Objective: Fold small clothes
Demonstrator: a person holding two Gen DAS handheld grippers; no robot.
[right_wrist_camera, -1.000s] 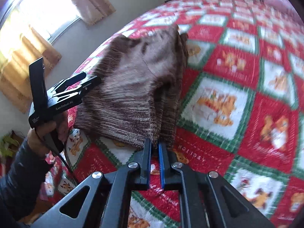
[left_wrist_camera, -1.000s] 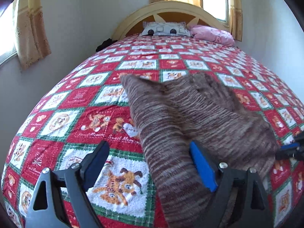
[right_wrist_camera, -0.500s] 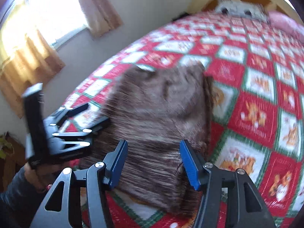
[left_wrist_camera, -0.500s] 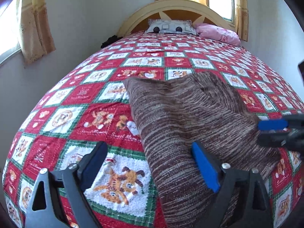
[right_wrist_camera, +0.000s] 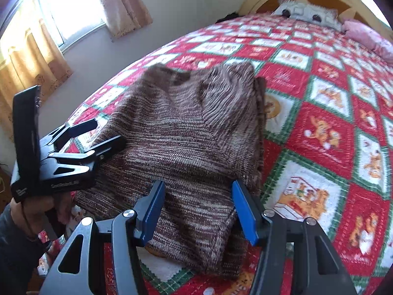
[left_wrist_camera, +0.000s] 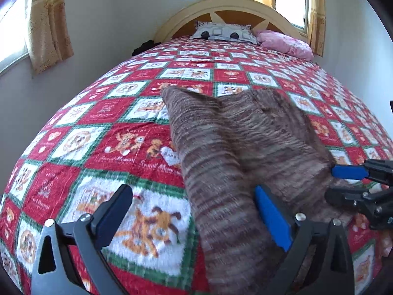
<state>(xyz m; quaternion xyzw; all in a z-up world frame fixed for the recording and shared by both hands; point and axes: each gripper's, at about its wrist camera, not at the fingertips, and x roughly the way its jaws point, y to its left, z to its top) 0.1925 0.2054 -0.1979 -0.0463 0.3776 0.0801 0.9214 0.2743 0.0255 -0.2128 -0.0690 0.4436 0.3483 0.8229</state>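
Observation:
A brown striped knit garment lies folded on the red patchwork quilt. My left gripper hovers at its near left edge. Its jaws are opening wide: one finger stands over the quilt, the other over the knit, and neither pad presses on it. In the right wrist view the left gripper sits at the garment's left side, held by a hand. My right gripper is open above the garment's near right corner, with cloth beneath and between its blue pads but not pinched.
The quilt covers the whole bed. A grey pillow and a pink pillow lie by the yellow headboard. Curtained windows are in the walls at the left and behind the bed. The bed's left edge drops off near the left gripper.
The right gripper, shut on the garment's corner a second ago, opened and let it go, then shifted left over the cloth. The left gripper's jaws spread a little wider.

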